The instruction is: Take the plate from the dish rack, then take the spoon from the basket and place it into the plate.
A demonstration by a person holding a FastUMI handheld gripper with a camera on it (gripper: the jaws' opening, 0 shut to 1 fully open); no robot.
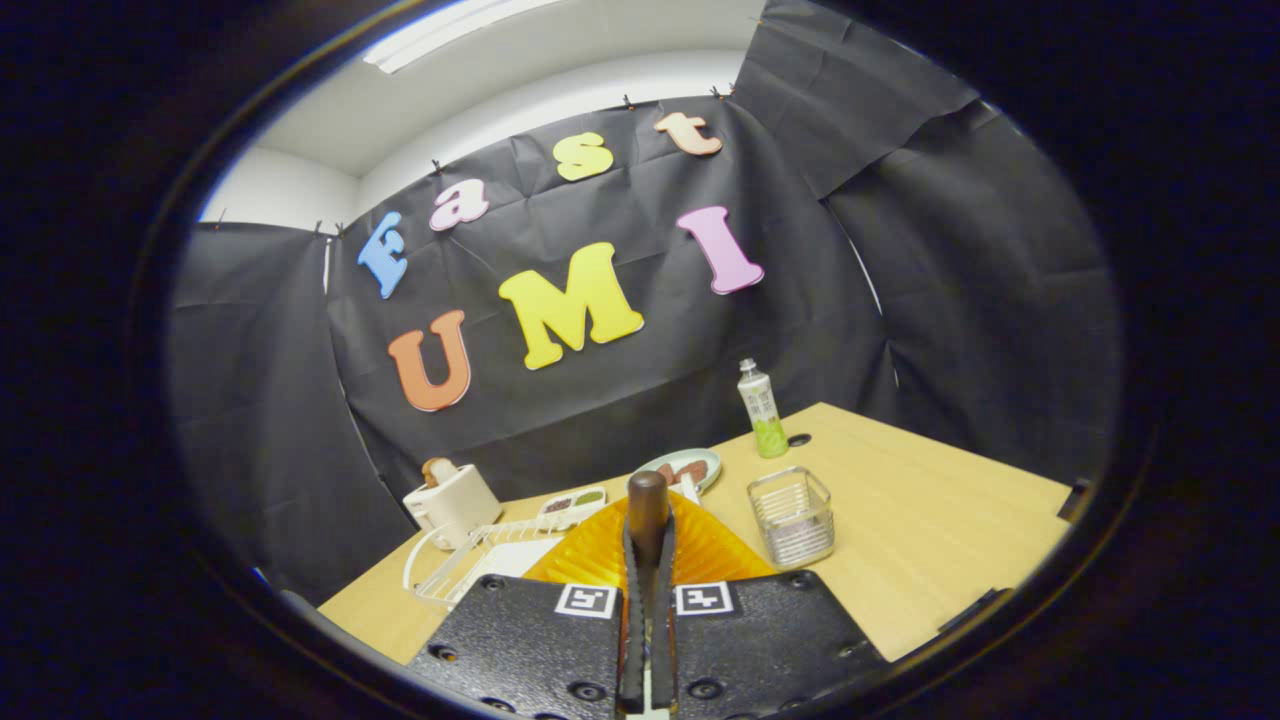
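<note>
The tongs (647, 560) are pointing forward over a light wooden tabletop (930, 520) and are pinching the dark brown handle of a spoon (647, 505). Both fingers are pressing against the handle from either side, and its rounded end is sticking up just past the fingertips. The bowl of the spoon is hidden, so its position cannot be told.

Directly beneath and just ahead of the tongs, an orange ribbed plate (700, 550) is lying flat on the tabletop. The spoon handle is standing over the middle of this plate as seen from the tongs; whether the spoon is touching the plate cannot be told.

Just beside the plate, to the right of the fingers, a small wire mesh basket (792, 517) is sitting upright on the tabletop. To the left of the fingers, a white wire dish rack (462, 562) is resting on the tabletop, touching or nearly touching the plate's edge.

Beyond the rack, a white toaster (452, 500) with something brown sticking out of its top is standing near the far left edge of the tabletop. Beyond the plate, a small white divided dish (572, 503) and a pale green oval dish (683, 468) holding something brown are sitting side by side. Further back, a clear bottle (762, 408) with green liquid in it is standing upright next to a small round hole (798, 439) in the tabletop.
</note>
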